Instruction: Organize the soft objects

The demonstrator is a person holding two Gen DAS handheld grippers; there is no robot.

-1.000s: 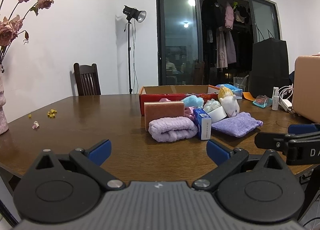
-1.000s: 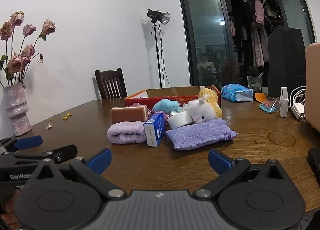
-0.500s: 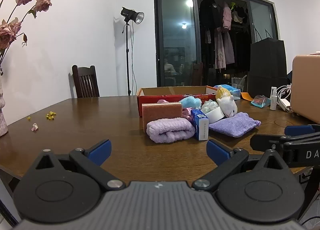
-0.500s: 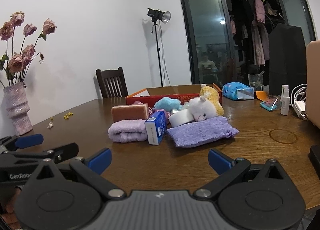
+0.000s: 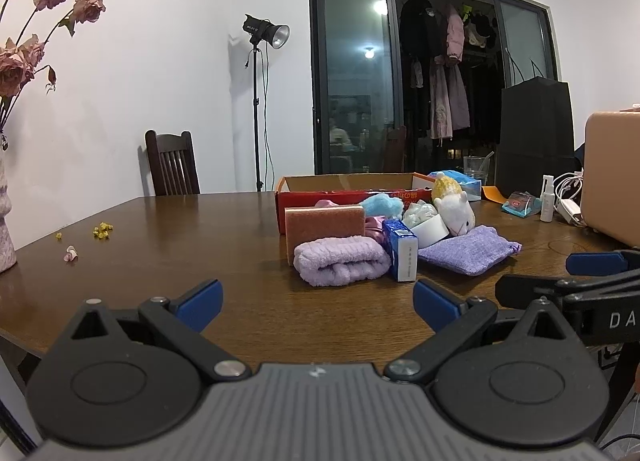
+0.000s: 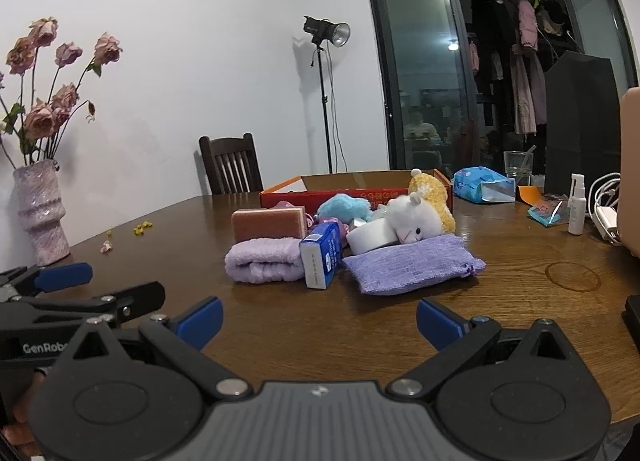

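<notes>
The left hand-held gripper (image 5: pixel 316 297) and the right hand-held gripper (image 6: pixel 319 315) are both wide open, holding nothing. Ahead on the tabletop (image 6: pixel 400 325) lie a purple towel (image 6: pixel 264 259), a blue box (image 6: pixel 322 254) and a purple pouch (image 6: pixel 412 267).

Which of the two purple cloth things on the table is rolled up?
The lilac towel, left of the blue box; the purple drawstring pouch lies flat.

Bench (image 5: pixel 200 245): dark wood, glossy, reflecting light. Towel (image 5: pixel 342 261): lilac terry cloth, fuzzy. Pouch (image 6: pixel 412 265): purple coarse-weave cloth, matt. Sponge (image 5: pixel 324 223): porous, rough, orange. Box (image 5: pixel 348 183): cardboard, red printed outside. Toy (image 6: pixel 416 217): white plush. Left hand-held gripper (image 5: pixel 316 297): matt black plastic, blue pads, metal pivots. Vase (image 6: pixel 42 213): rough, speckled.
</notes>
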